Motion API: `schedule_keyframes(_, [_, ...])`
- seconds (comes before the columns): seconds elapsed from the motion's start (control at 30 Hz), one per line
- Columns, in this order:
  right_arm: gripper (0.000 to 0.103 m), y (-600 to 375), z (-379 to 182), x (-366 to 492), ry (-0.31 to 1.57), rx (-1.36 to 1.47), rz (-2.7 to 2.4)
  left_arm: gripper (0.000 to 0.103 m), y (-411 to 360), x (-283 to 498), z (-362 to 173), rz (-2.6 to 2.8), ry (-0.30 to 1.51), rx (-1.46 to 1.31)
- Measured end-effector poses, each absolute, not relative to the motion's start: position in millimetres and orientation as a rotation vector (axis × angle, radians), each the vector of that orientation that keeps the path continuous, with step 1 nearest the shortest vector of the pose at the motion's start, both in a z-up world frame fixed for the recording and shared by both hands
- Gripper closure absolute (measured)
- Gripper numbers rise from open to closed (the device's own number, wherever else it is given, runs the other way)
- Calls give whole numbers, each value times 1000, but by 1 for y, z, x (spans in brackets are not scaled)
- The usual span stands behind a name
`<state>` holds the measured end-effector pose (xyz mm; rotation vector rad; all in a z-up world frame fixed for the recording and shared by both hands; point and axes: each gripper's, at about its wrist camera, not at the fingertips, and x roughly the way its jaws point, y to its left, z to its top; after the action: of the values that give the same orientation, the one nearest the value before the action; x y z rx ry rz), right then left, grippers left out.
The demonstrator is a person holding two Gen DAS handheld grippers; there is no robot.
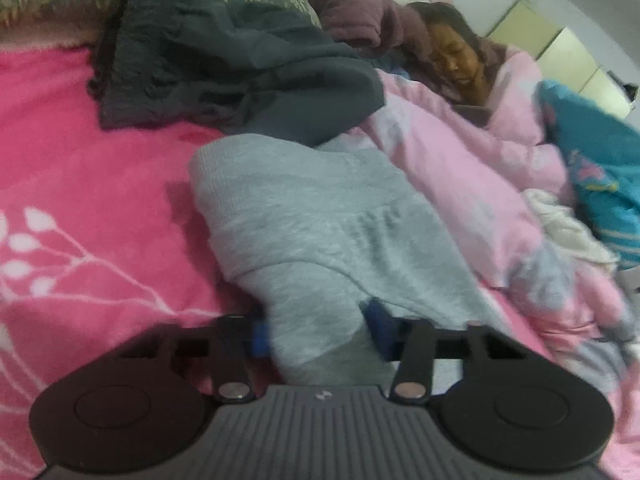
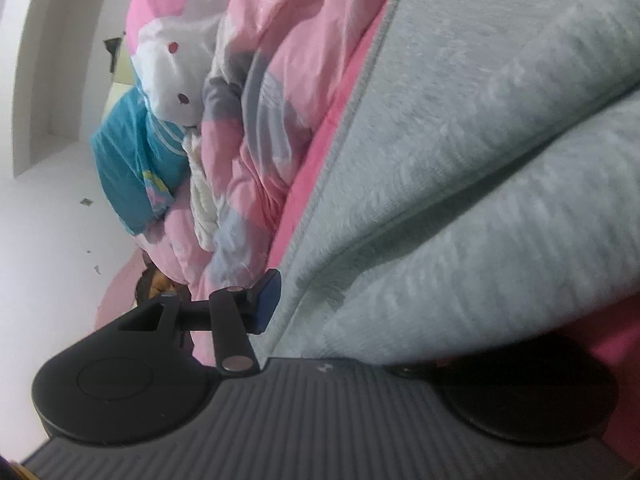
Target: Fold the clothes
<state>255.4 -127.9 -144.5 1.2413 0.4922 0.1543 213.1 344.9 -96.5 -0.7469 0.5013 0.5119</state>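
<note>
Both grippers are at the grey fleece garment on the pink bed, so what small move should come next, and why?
Probably lift the near edge and carry it toward the dark grey clothes. The left gripper has a bunched fold of the grey fleece garment between its pads; the right gripper is also at the fleece, its far finger hidden, and the garment lies rumpled on the pink blanket.

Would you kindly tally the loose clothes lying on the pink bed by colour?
Light grey: 1, fleece garment
Dark grey: 1, crumpled garment
Maroon: 1, crumpled garment
Total: 3
</note>
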Motion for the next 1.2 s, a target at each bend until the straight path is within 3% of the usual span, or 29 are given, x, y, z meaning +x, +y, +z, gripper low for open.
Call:
schedule_keyframes(0.07, [68, -129, -147, 259, 481, 1249, 152, 81, 343, 212, -95, 523, 493, -746])
schedule_keyframes(0.1, [76, -131, -149, 259, 486, 1256, 150, 83, 343, 212, -94, 526, 489, -752])
schedule_keyframes(0.13, [92, -135, -153, 258, 497, 1272, 149, 87, 343, 210, -92, 528, 484, -765])
schedule_keyframes(0.17, [94, -139, -156, 258, 510, 1297, 156, 88, 343, 209, -89, 529, 479, -778])
schedule_keyframes(0.57, [95, -149, -125, 191, 585, 1270, 259, 90, 345, 121, -44, 520, 428, -829])
schedule_keyframes(0.87, [95, -158, -121, 102, 766, 1290, 387, 90, 349, -26, -47, 569, 425, -831])
schedule_keyframes(1.0, [95, -153, -128, 94, 808, 1240, 411, 89, 349, -46, -63, 569, 442, -775])
schedule_keyframes(1.2, [87, -166, -136, 96, 952, 1204, 431, 77, 353, -55, -81, 522, 448, -775])
